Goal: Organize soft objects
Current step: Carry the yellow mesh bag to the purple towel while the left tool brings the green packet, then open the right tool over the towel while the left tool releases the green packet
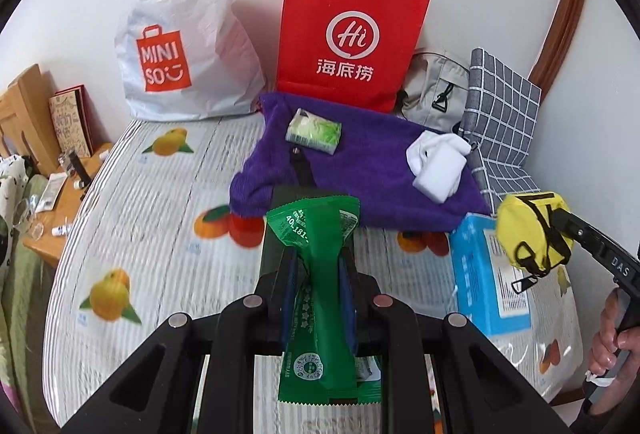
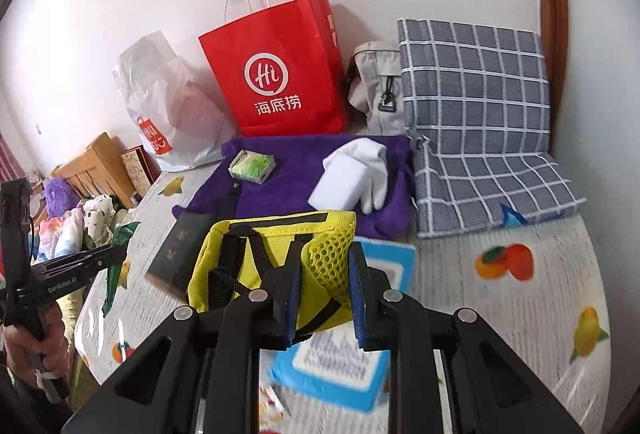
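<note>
The left gripper (image 1: 316, 274) had its jaws clamped on a green foil packet (image 1: 316, 274), pinched at its waist so the glossy wrapper flared above and below. Its long axis ran along the jaws, from six o'clock to twelve o'clock in the left wrist view, the crimped end with white print pointing toward the purple towel (image 1: 360, 170). The packet hung above the fruit-patterned table cover (image 1: 140, 194).

At three o'clock in that view, the right gripper (image 2: 324, 298) had its jaws closed on a yellow pouch (image 2: 256, 266) with black straps and a mesh panel. The pouch was bunched and rounded, its zipper edge pointing toward twelve o'clock, above a blue packet (image 2: 340, 374).
</note>
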A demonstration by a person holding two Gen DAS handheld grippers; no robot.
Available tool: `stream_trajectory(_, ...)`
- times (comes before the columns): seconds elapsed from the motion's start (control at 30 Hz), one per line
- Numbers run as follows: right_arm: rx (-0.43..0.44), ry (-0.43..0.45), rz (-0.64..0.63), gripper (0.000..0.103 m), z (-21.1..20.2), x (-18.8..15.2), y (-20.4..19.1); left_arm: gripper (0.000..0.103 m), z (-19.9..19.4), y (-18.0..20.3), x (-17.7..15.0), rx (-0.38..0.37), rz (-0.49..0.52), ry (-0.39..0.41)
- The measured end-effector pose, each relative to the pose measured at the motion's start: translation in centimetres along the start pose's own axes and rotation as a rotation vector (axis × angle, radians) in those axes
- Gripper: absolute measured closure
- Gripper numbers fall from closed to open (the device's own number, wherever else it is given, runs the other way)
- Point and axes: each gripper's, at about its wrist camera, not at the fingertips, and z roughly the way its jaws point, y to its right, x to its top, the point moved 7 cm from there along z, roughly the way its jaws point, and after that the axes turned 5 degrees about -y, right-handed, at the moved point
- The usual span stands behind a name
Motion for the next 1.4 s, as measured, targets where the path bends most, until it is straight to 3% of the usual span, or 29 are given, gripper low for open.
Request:
stream_trajectory(0.47, -0.029, -0.038, 0.012, 0.081, 7.1, 4.6, 1.3, 0.084, 4.4, 0.3, 5.7, -0.014, 0.013, -0.012)
stream_trajectory(0.97, -0.049, -0.145, 0.068, 0.081, 14.6, 5.1, 5.4, 0.084, 11.3, 1.1, 10.3, -0.025, 0.028, -0.057)
stream_trajectory(1.13, -0.043, -0.164, 0.028, 0.079, 16.0, 5.6, 5.5, 0.084, 13.9, 1.0, 10.8, -0.057, 0.002, -0.108)
stream_trajectory(1.4, -0.034, -0.182, -0.008, 0.077, 17.7, 6.0, 5.7, 0.084, 16.2, 1.2, 12.4, -0.079, -0.015, -0.124)
